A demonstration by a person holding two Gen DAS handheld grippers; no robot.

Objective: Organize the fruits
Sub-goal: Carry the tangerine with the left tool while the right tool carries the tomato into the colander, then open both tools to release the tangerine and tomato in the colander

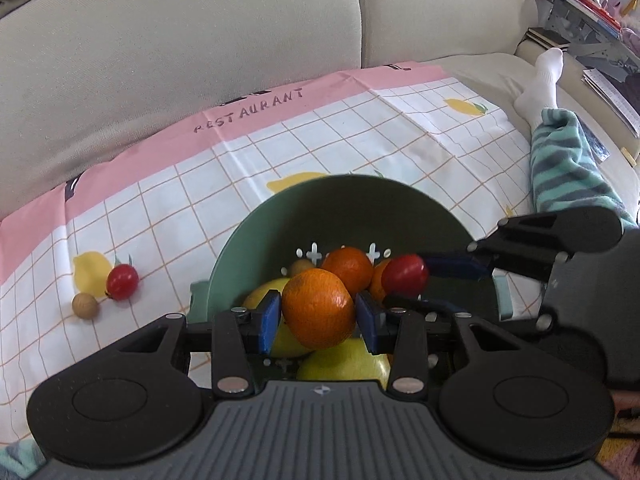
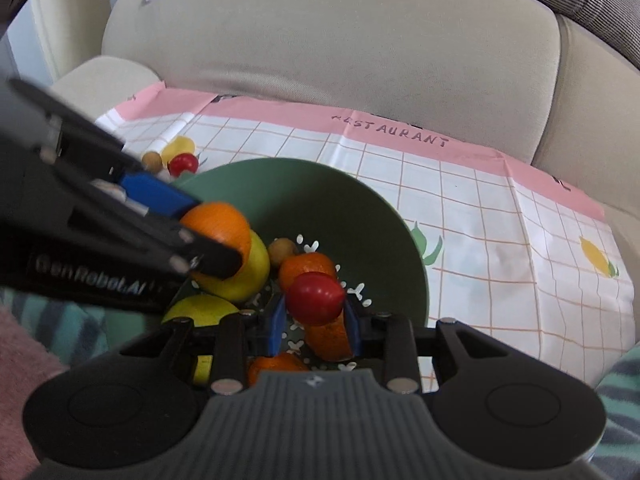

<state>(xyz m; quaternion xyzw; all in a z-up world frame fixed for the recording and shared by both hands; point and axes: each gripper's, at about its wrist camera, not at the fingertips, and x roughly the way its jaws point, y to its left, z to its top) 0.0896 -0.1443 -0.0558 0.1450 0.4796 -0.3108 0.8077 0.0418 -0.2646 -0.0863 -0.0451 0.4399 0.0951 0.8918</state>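
A green bowl (image 1: 280,216) (image 2: 320,200) stands on a checked cloth and holds oranges, yellow fruits and a small brown fruit. My left gripper (image 1: 318,316) is shut on an orange (image 1: 319,308) above the bowl; it also shows in the right wrist view (image 2: 218,222). My right gripper (image 2: 314,312) is shut on a red fruit (image 2: 316,298) over the bowl, seen in the left wrist view too (image 1: 404,276). Another red fruit (image 1: 122,281) (image 2: 183,164) and a brown fruit (image 1: 85,306) (image 2: 152,161) lie on the cloth left of the bowl.
The cloth (image 1: 360,140) with a pink border lies on a beige sofa seat (image 1: 180,40). A leg in striped trousers and a white sock (image 1: 548,76) rests at the right. A cluttered shelf (image 1: 592,0) is at the far right.
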